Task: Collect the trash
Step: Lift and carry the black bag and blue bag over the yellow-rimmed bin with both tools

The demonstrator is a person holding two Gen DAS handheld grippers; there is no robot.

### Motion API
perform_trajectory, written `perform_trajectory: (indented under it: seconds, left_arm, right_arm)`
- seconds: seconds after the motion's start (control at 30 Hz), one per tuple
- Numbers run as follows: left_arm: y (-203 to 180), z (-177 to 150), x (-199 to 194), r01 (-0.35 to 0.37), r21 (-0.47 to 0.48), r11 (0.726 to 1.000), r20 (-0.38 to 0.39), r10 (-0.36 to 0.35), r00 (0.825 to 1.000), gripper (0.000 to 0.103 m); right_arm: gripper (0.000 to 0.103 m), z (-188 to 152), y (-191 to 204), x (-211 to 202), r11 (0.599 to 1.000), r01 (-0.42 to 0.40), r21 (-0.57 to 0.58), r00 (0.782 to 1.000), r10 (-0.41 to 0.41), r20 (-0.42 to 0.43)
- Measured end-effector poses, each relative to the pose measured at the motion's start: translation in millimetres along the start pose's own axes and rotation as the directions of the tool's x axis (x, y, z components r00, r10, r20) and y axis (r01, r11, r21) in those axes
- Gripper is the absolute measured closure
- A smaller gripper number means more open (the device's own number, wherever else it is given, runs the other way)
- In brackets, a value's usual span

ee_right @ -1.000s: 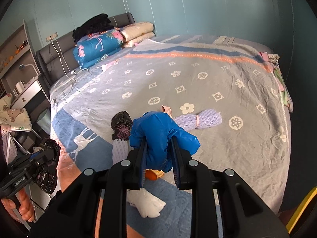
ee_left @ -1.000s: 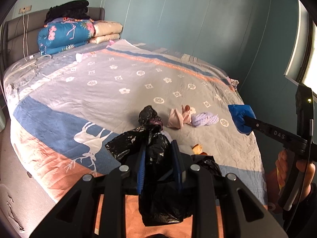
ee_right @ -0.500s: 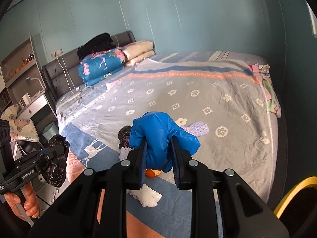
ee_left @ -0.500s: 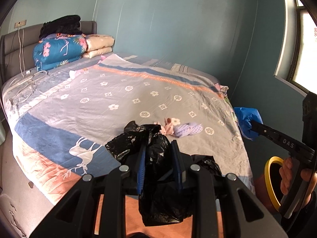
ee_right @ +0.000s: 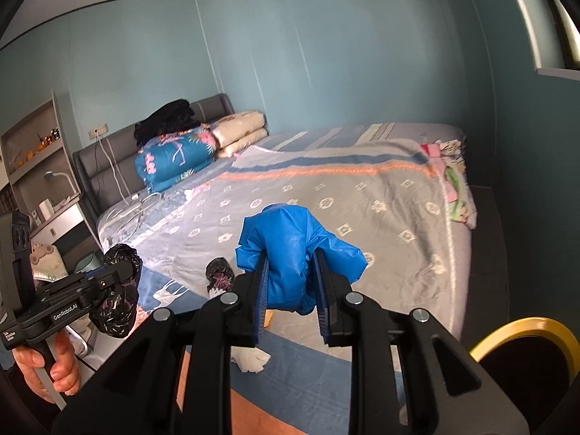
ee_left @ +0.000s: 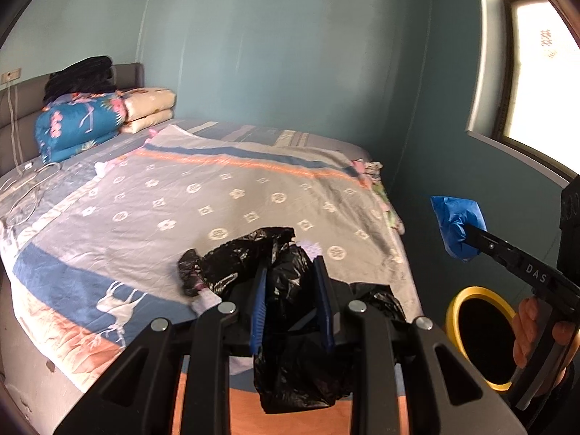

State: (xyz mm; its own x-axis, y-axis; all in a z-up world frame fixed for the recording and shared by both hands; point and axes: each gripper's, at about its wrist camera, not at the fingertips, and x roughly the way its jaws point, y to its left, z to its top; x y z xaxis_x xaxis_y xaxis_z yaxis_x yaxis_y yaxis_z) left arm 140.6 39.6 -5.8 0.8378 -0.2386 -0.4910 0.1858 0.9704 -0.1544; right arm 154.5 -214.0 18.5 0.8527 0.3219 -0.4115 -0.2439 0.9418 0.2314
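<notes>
A crumpled black plastic bag (ee_left: 290, 369) hangs between the blue pads of my left gripper (ee_left: 290, 290), which is shut on it above the bed's foot end. In the right wrist view that left gripper (ee_right: 125, 270) shows at the left with the black bag (ee_right: 114, 313). My right gripper (ee_right: 291, 290) is shut on a crumpled blue plastic piece (ee_right: 290, 250). The left wrist view shows the right gripper (ee_left: 460, 235) at the right, its blue piece (ee_left: 453, 214) held above a yellow-rimmed bin (ee_left: 471, 291).
On the bed (ee_right: 362, 217) lie a dark patterned scrap (ee_right: 219, 275), a white tissue (ee_right: 250, 359) and an orange bit (ee_right: 269, 319). Folded quilts (ee_left: 79, 127) are piled at the headboard. The bin's yellow rim (ee_right: 522, 326) sits on the floor beside the bed. A hand (ee_left: 533, 330) grips the right handle.
Both grippers have risen and drawn back from the bed, each still holding its piece. The yellow-rimmed bin has come into both views.
</notes>
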Motion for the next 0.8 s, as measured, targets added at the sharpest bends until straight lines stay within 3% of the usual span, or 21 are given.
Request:
perform_trajectory:
  seconds: [0.43, 0.67, 0.8]
  left_arm:
    - [-84.6, 11.6, 6.9, 0.153, 0.066, 0.986, 0.007, -0.154, 0.988, 0.080]
    - [-132.0, 7.1, 26.1, 0.243, 0.106, 0.964, -0.044, -0.240, 0.970, 0.080]
    - [-160.2, 2.2, 42.9, 0.305, 0.112, 0.946, -0.090, -0.296, 0.951, 0.080]
  right_arm:
    - [0.080, -8.5, -58.3, -77.4, 0.992, 0.115, 0.059, 0.989, -0.120, 0.085]
    - [0.080, -19.1, -94.8, -106.1, 0.976, 0.184, 0.115, 0.975, -0.196, 0.106]
    - [0.080, -26.2, -116.4, -117.7, 0.965, 0.210, 0.157, 0.968, -0.228, 0.105]
